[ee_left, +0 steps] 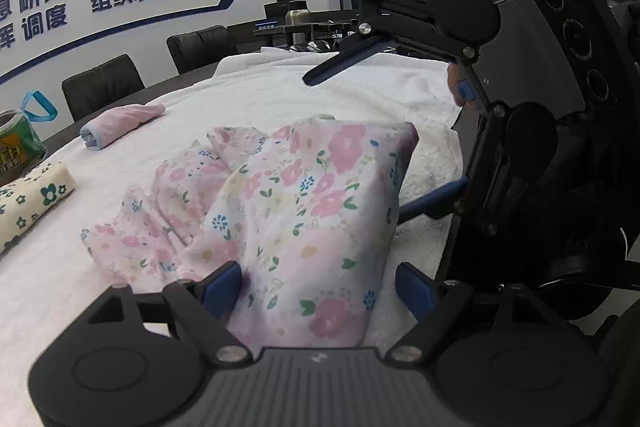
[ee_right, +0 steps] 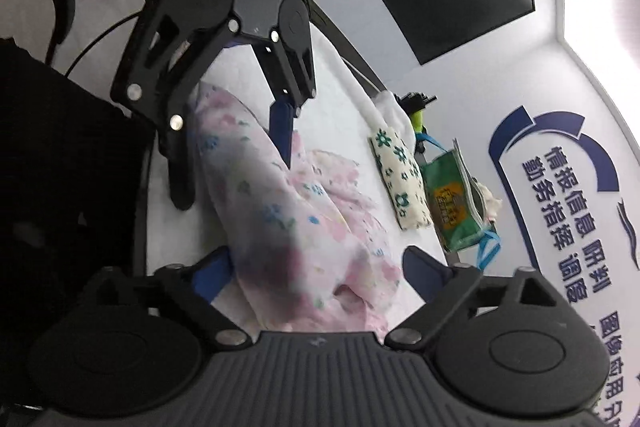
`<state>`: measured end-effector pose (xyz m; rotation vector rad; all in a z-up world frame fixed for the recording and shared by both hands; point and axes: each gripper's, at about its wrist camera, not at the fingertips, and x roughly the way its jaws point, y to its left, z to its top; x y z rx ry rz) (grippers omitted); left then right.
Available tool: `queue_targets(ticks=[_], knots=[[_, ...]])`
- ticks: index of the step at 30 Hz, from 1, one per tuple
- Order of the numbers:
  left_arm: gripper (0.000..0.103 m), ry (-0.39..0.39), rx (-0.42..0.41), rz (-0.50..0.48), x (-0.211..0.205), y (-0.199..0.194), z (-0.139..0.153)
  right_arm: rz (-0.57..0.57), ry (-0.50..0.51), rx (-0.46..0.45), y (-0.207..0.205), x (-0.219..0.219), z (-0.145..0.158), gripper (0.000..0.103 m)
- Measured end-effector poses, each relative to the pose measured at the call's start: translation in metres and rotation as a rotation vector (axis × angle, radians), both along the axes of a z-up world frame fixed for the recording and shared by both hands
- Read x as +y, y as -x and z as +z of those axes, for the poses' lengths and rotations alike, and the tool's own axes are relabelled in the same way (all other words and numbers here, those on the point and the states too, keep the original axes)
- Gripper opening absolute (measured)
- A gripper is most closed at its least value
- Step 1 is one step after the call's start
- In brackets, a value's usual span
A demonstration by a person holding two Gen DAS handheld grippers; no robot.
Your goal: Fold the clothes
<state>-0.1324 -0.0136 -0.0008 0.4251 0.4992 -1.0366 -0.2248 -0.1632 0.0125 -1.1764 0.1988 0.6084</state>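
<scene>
A pink floral garment lies bunched on the white towel that covers the table. In the left wrist view my left gripper stands open astride the garment's near end, and its right pad is clear of the cloth. My right gripper comes in from the right, open, with its blue fingers above and below the garment's far corner. In the right wrist view the right gripper is open with the floral garment lying loose between its fingers. The left gripper straddles the other end.
A rolled pink garment and a folded cream cloth with green flowers lie at the left of the towel. A green bag stands beside them. Black chairs line the far edge. A steel bottle stands at the back.
</scene>
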Motion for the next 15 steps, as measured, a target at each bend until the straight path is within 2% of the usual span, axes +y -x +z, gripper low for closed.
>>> queue_targets(ticks=[4, 6, 7, 8, 9, 10, 11, 12, 15], knots=[[0.083, 0.014, 0.009, -0.009, -0.001, -0.006, 0.002, 0.086, 0.073, -0.045, -0.004, 0.008, -0.015, 0.095], [0.083, 0.026, 0.014, 0.0, 0.003, -0.007, 0.004, 0.122, 0.035, 0.022, -0.013, 0.007, -0.011, 0.093], [0.083, 0.033, 0.005, 0.003, 0.006, -0.006, 0.005, 0.14, 0.016, 0.055, -0.017, 0.006, -0.009, 0.088], [0.084, 0.04, -0.008, 0.003, 0.01, -0.004, 0.006, 0.158, -0.003, 0.088, -0.021, 0.006, -0.007, 0.075], [0.084, 0.046, -0.028, -0.004, 0.014, -0.002, 0.007, 0.173, -0.028, 0.129, -0.026, 0.005, -0.005, 0.058], [0.084, 0.049, -0.044, -0.012, 0.016, -0.001, 0.007, 0.164, -0.099, 0.229, -0.036, -0.002, 0.002, 0.049], [0.084, 0.051, -0.059, -0.019, 0.019, 0.001, 0.008, 0.153, -0.171, 0.33, -0.046, -0.008, 0.009, 0.032], [0.084, 0.054, -0.075, -0.027, 0.021, 0.002, 0.008, 0.144, -0.242, 0.427, -0.055, -0.015, 0.015, 0.025], [0.084, 0.084, -0.086, -0.04, 0.026, 0.002, 0.01, 0.143, -0.454, 0.587, -0.07, -0.04, 0.03, 0.021]])
